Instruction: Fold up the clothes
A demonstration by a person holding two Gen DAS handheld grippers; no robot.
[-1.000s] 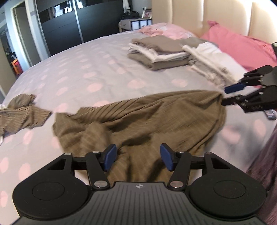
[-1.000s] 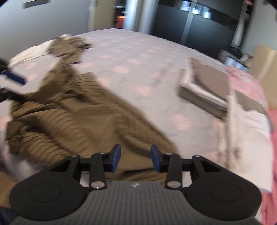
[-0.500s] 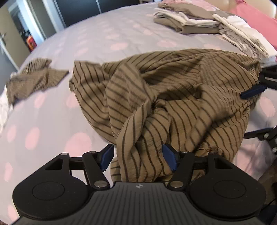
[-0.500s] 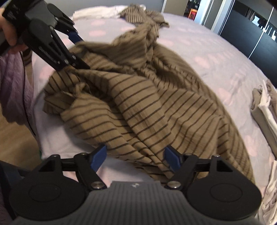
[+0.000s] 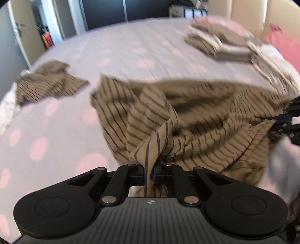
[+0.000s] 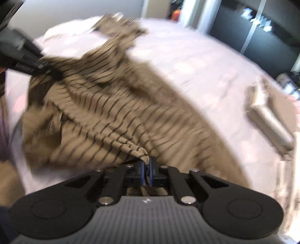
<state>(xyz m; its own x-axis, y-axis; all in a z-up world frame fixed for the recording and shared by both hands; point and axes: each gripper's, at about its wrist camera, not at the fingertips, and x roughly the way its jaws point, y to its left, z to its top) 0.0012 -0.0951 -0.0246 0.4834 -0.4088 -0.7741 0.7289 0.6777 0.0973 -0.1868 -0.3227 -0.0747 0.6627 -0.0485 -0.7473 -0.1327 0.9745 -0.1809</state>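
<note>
Your bed [image 5: 121, 48] fills both views, covered in a pale lilac sheet with pink dots, with dark wardrobe doors [image 5: 105, 13] at the far side of the room. On the near part of the bed lies the striped brown garment [image 5: 206, 116], crumpled and bunched, with thin dark stripes running across its folds.

Your left gripper [image 5: 149, 173] has its blue-padded fingers pressed together on a gathered fold of that garment, and the cloth rises in a twisted peak just in front of them. Your right gripper [image 6: 147, 173] is likewise clamped on an edge of the same garment, with a rolled hem pinched between its pads. In the left wrist view the right gripper [image 5: 286, 120] shows at the right edge, touching the far side of the cloth. In the right wrist view the left gripper [image 6: 37, 63] shows at the upper left, holding the opposite end. The garment spans the stretch between your two grippers, sagging onto the sheet.

Further left on the bed lies a second striped brown piece [image 5: 46, 82], apart from the one you hold. Near the headboard sits a stack of folded clothes [image 5: 221, 45] in grey and white, beside a pink pillow [image 5: 283, 45]. Both views are blurred.
</note>
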